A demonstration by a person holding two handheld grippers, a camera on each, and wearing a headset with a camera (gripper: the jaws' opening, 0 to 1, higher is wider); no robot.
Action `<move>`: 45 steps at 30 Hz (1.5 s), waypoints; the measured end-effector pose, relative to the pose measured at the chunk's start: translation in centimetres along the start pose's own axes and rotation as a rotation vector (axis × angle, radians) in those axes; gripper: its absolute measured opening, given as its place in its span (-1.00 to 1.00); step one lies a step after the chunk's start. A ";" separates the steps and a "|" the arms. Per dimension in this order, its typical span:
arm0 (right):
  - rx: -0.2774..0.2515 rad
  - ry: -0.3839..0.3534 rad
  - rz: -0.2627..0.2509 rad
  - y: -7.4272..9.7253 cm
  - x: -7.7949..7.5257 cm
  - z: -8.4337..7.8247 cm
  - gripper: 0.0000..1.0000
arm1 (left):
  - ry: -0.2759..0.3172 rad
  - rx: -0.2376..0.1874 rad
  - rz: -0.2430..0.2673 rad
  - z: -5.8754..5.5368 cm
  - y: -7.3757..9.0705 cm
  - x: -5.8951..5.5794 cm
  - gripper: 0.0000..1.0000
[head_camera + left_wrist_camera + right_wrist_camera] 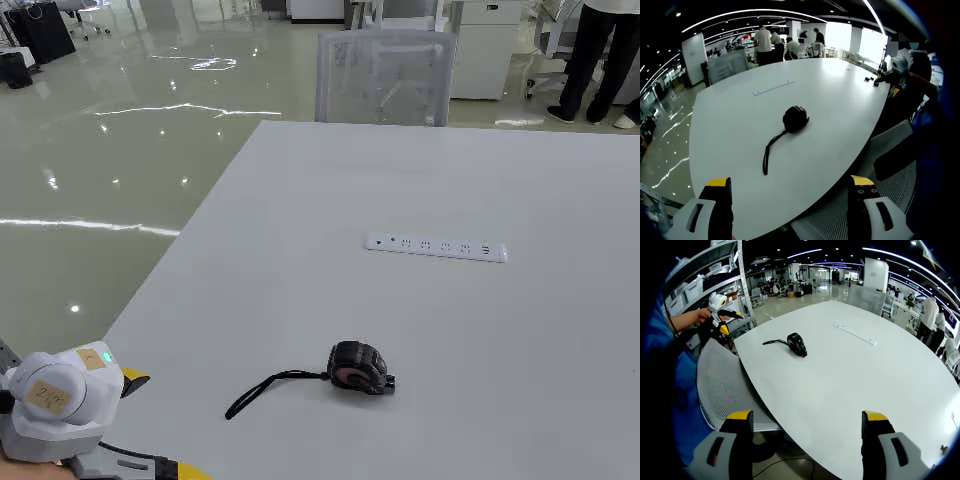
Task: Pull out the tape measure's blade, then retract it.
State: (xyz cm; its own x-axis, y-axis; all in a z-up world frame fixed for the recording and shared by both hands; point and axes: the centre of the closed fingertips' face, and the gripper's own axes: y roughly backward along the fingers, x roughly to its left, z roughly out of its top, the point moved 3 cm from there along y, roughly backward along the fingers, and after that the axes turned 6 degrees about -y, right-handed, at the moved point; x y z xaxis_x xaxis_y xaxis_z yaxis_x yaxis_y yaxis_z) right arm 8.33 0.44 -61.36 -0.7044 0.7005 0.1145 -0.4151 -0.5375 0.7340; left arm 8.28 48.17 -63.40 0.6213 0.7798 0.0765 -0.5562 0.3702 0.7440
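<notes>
With left tongs [790,182] and right tongs [807,416] spread, the tape measure [358,368], judged rigid and dense, is best pinched across its flat sides, not its limp strap [265,390].

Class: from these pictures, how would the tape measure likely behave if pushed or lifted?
The tape measure looks compact and hard: probably rigid, heavy for its size. On the smooth table a push would likely slide it, not roll it. The thin strap lies slack and curved: likely floppy, trailing behind.
</notes>
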 end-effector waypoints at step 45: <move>0.009 0.007 0.006 -0.3 -0.2 -0.1 0.69 | -0.016 0.002 -0.015 0.5 -0.6 -0.1 0.84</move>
State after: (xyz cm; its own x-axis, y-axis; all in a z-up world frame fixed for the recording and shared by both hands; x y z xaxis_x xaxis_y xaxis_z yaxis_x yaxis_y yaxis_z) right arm 8.58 0.43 -61.65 -0.7109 0.6939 0.1143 -0.4056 -0.5373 0.7395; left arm 8.84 47.63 -63.50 0.6384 0.7659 0.0760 -0.5457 0.3809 0.7464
